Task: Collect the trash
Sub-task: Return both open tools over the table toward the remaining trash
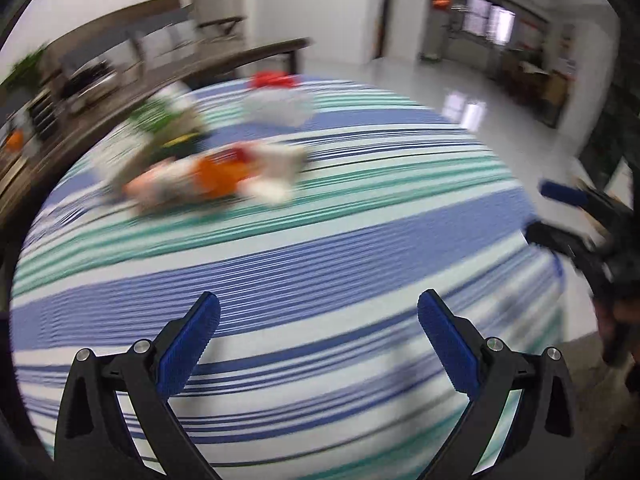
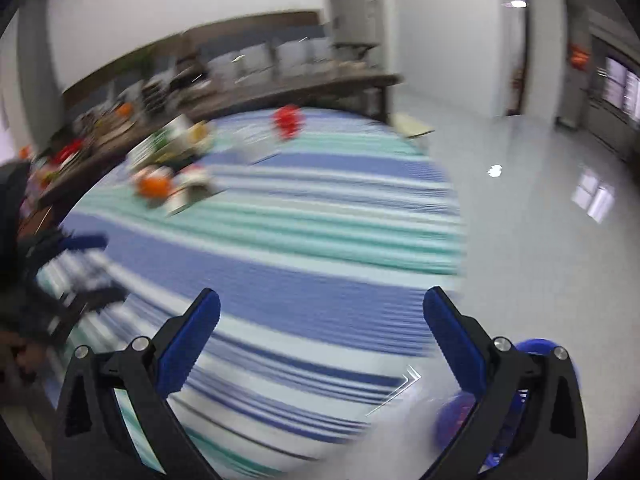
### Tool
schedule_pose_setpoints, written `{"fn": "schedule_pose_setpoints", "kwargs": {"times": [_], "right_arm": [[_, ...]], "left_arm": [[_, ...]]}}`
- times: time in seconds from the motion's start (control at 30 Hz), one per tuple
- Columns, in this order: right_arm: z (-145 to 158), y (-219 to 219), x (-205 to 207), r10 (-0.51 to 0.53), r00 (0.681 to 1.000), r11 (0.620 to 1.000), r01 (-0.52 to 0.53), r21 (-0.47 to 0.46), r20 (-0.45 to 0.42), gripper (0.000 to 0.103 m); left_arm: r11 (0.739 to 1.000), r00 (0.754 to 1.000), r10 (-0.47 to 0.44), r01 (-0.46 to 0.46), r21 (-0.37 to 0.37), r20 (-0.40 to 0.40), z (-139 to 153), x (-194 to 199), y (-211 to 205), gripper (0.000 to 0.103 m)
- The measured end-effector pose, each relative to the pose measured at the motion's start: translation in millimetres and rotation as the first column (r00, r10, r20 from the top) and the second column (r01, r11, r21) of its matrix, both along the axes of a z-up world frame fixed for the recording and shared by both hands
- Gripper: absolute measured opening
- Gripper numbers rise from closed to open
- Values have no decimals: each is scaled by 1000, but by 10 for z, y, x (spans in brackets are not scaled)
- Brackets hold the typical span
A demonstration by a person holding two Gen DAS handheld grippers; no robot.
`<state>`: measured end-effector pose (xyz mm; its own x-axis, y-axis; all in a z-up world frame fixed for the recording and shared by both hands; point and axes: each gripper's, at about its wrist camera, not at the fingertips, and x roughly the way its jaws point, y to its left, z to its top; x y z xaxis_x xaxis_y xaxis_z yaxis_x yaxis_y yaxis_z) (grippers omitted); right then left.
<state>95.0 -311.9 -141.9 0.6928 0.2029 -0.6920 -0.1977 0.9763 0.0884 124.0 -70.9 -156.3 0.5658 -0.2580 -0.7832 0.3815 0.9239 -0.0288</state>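
Both of my grippers stand wide apart at the fingers and grip nothing. Through the left wrist camera, my left gripper (image 1: 319, 312) hangs over the striped tablecloth (image 1: 320, 248), its blue pads (image 1: 188, 344) spread with only cloth showing between them. Ahead of it and off to the left lies the trash pile (image 1: 212, 176), badly smeared by motion: orange, white and reddish wrappers, with something green and white just beyond them. Farther ahead sits a pale bag with a red top (image 1: 276, 96), apart from the pile. My right gripper (image 1: 560, 216) shows at the right edge of this view, blurred, its fingers parted there too. A dark wooden bench (image 1: 224, 64) runs past the far side of the cloth.

Through the right wrist camera, my right gripper (image 2: 321, 312) also hovers over the cloth, pads parted and bare. The trash pile (image 2: 168, 176) is well ahead and to the left; the red-topped bag (image 2: 288, 120) lies farther ahead. Low on the right, partly behind my right finger, is a blue bin (image 2: 536, 392) with a clear liner, off the cloth's edge. My left gripper (image 2: 76, 268) shows blurred at the left edge.
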Motion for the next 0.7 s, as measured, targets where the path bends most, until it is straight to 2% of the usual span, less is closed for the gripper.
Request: {"fn": "schedule_pose_setpoints", "kwargs": {"times": [0.13, 0.23, 0.3, 0.53, 0.7], "right_arm": [[-104, 591, 258, 63, 995, 998, -65, -26, -82, 98], [-181, 889, 433, 103, 987, 992, -111, -60, -126, 98], [-265, 1041, 491, 115, 981, 985, -133, -112, -156, 98], [-320, 1060, 497, 109, 979, 988, -126, -92, -170, 98], [-337, 1104, 538, 101, 981, 988, -119, -96, -168, 98]], "left_arm": [[995, 994, 101, -101, -10, -31, -94, 139, 445, 98], [986, 987, 147, -151, -63, -69, -148, 229, 652, 98], [982, 985, 165, -169, -84, -58, -122, 241, 691, 98], [976, 978, 200, -204, -80, -55, -125, 296, 685, 98], [956, 968, 251, -251, -150, -22, 22, 396, 718, 98]]}}
